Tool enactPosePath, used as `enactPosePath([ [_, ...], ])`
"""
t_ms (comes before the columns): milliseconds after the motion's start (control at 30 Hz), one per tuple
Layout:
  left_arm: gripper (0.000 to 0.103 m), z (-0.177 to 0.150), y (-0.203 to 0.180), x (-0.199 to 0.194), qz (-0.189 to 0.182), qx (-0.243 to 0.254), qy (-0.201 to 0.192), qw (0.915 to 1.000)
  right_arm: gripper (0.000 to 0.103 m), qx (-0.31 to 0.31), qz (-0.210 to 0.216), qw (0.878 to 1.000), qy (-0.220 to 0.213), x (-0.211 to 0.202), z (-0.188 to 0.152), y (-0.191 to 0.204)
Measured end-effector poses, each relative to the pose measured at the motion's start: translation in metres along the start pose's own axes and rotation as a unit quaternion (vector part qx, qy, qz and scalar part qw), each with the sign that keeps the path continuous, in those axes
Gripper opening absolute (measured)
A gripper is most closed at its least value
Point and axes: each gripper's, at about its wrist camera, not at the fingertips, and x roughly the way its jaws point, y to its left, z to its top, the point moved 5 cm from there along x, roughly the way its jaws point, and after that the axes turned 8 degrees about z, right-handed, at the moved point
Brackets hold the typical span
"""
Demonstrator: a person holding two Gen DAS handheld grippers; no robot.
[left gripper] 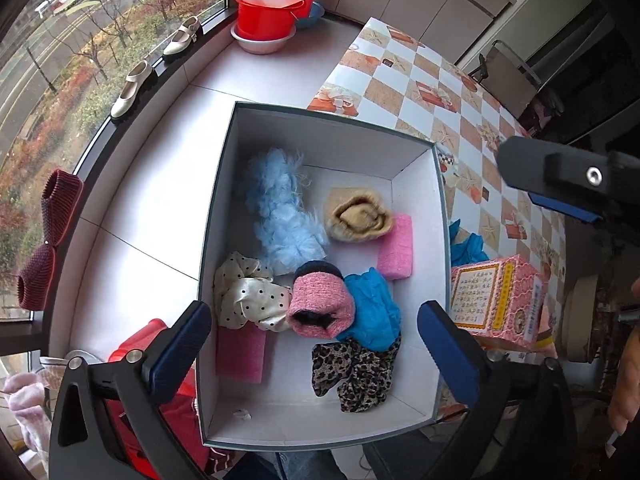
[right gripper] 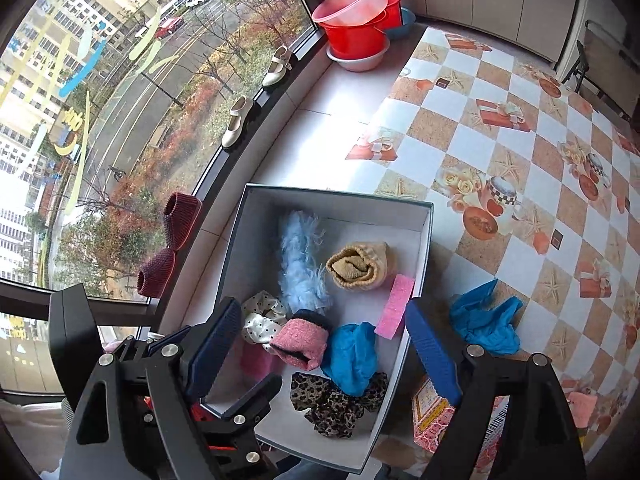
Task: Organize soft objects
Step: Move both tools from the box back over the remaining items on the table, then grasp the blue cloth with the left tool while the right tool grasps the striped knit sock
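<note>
Both claws are standing wide and empty at the lower frame: left gripper (left gripper: 314,354) and right gripper (right gripper: 316,354) are hovering over the box (left gripper: 424,216). At right centre, one blue cloth (right gripper: 486,320) is lying outside on the table (right gripper: 500,128). Advisable approach: descending squarely, pinching its bunched middle.

A: What lies in the box (left gripper: 224,208)?

B: The fluffy scarf (left gripper: 280,216) lies at the back, the rolled sock (left gripper: 358,216) to its right, the patterned cloth (left gripper: 354,376) at the front.

A: And outside?

B: A crumpled cloth (right gripper: 486,318) lies on the table (right gripper: 520,128), right of the box.
</note>
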Motion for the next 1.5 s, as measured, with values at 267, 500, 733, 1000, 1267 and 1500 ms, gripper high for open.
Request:
enactPosePath([
  [267,0.103,0.031,-0.046,-0.027,-0.059,0.029,0.008,0.9978,0.085,0.058,0.011,0.996,-0.064,-0.068,0.003,-0.045],
  [500,0.103,0.055,-0.137,-0.028,-0.088,0.104,0.049,0.9894,0.103,0.171,-0.022,0.979,-0.112,-0.127,-0.03,-0.15],
  [733,0.103,0.065,-0.225,0.03,-0.042,0.155,0.141,0.977,0.103,0.301,-0.046,0.947,-0.105,-0.139,-0.101,-0.259],
  [1000,0.103,0.064,-0.267,0.112,0.038,0.154,0.245,0.9565,0.103,0.438,-0.028,0.897,-0.054,-0.114,-0.19,-0.344],
  [1267,0.103,0.055,-0.273,0.176,0.122,0.147,0.317,0.929,0.103,0.494,0.003,0.869,-0.022,-0.083,-0.223,-0.384],
  [1500,0.103,0.036,-0.264,0.21,0.15,0.139,0.383,0.9007,0.103,0.486,0.035,0.873,0.015,-0.052,-0.221,-0.388],
])
